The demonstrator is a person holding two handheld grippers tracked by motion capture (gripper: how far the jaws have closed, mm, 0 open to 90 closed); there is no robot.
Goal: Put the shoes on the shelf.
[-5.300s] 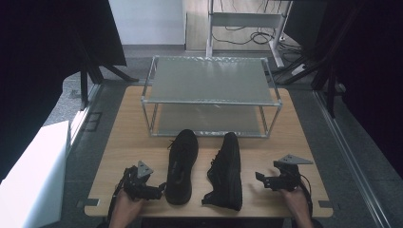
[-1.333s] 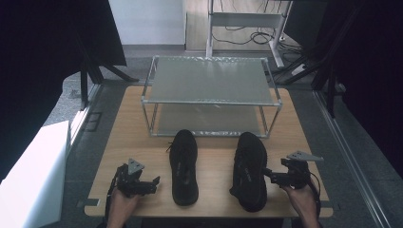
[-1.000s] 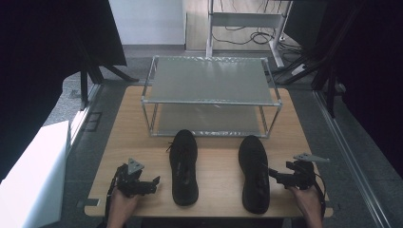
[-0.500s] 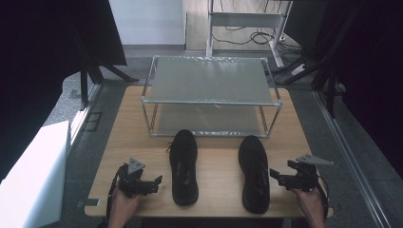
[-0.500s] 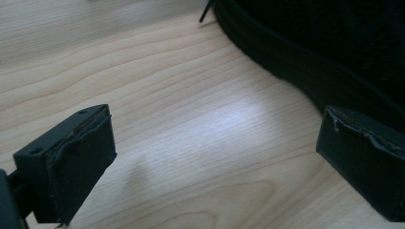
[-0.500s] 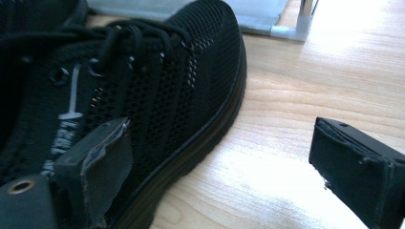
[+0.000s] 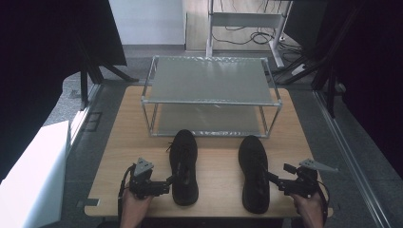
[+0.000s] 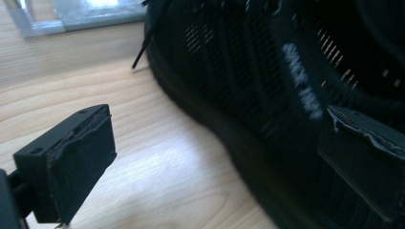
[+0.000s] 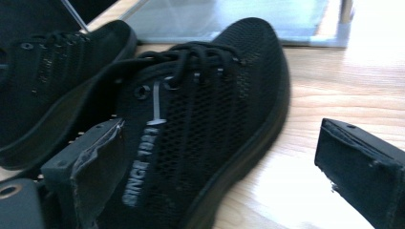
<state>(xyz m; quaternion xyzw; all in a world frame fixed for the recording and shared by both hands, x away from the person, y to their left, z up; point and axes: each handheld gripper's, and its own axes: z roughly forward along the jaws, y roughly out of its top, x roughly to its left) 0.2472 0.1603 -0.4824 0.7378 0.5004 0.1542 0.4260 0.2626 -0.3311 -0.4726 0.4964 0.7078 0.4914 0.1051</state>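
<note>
Two black mesh lace-up shoes stand on the wooden table (image 7: 216, 161), toes toward the rack. The left shoe (image 7: 184, 166) (image 8: 267, 86) (image 9: 52, 71) has my left gripper (image 7: 167, 183) (image 8: 222, 126) open at its left side near the heel; one jaw is over bare wood and the other in front of the shoe's side. The right shoe (image 7: 254, 173) (image 9: 210, 109) rests flat with white lettering on its side. My right gripper (image 7: 274, 179) (image 9: 222, 133) is open at its right rear, one jaw in front of the heel part and the other over the wood.
A metal-framed rack (image 7: 211, 80) with two grey shelves stands across the back half of the table, its lower shelf (image 7: 209, 121) just beyond the shoe toes. Bare wood lies between the shoes and along both table sides. A white box (image 7: 33, 175) sits off the table's left.
The right shoe went from leaning beside the left shoe to lying flat farther right. My right gripper let it go and drew back slightly. My left gripper edged right toward the left shoe.
</note>
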